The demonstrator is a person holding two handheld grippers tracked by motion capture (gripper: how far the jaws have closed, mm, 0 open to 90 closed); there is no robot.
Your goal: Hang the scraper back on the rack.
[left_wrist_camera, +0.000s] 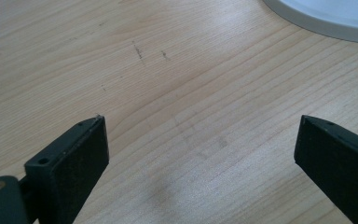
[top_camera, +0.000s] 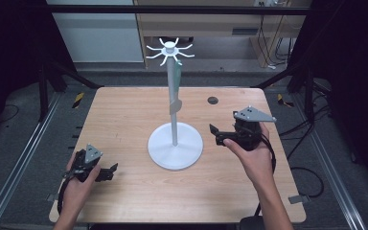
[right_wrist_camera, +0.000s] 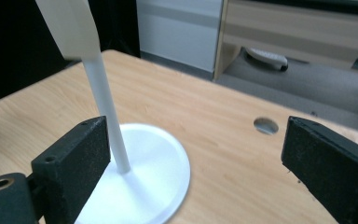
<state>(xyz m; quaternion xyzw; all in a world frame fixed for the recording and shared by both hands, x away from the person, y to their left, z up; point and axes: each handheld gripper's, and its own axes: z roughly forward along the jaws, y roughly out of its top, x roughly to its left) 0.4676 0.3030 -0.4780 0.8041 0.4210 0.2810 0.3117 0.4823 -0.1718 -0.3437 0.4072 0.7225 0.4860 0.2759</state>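
Observation:
A white hanging stand rises from a round base (top_camera: 175,146) at the table's middle, and its pole (top_camera: 173,96) ends in a ring of hooks (top_camera: 170,50). A utensil with a pale handle and a beige blade (top_camera: 174,104) hangs from one hook, along the pole. My right gripper (top_camera: 215,135) is just right of the base, pointing left at it, open and holding nothing. Its own view has the pole (right_wrist_camera: 107,116), the base (right_wrist_camera: 154,177) and the blade (right_wrist_camera: 72,25) beyond the open gripper (right_wrist_camera: 196,140). My left gripper (top_camera: 109,172) rests low at the front left, open (left_wrist_camera: 200,140) over bare wood.
The wooden table (top_camera: 124,115) has a small round hole (top_camera: 212,100) at the back right of the stand, also in the right gripper view (right_wrist_camera: 265,125). The base's rim (left_wrist_camera: 326,18) is at the top right of the left gripper view. Black frame posts flank the table.

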